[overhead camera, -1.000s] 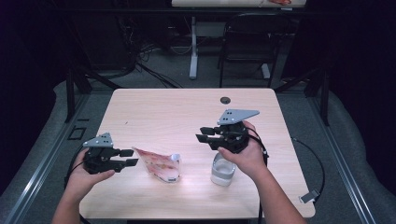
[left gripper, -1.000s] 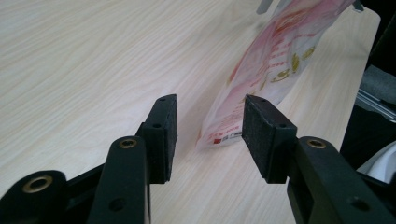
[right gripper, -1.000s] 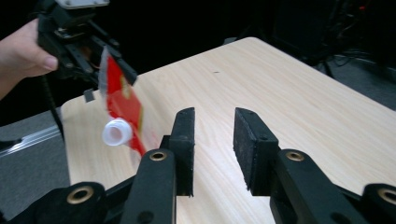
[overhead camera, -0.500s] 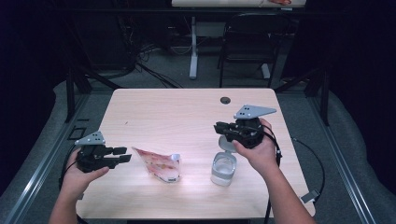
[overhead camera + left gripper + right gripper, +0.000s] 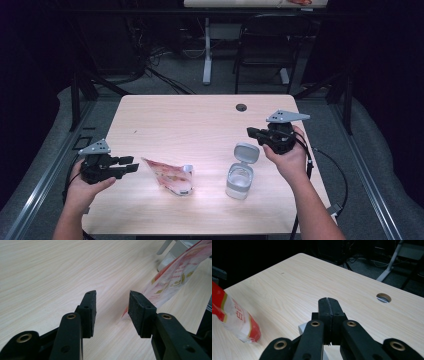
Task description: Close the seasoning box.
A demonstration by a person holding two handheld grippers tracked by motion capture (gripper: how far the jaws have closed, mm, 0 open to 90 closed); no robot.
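Left gripper (image 5: 131, 164) agape, lower left, beside packet (image 5: 168, 174) — pinch its near corner squarely. Right gripper (image 5: 252, 134) clamped empty, right of centre, above open jar (image 5: 239, 178).

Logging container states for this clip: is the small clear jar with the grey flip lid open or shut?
Open. In the high view the small clear jar stands upright, its grey flip lid hinged back, leaving the mouth uncovered.

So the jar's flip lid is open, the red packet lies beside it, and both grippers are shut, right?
Not quite. The left gripper is open, its jaws apart in the left gripper view. The jar lid is open, the red packet lies beside it, and the right gripper is shut.
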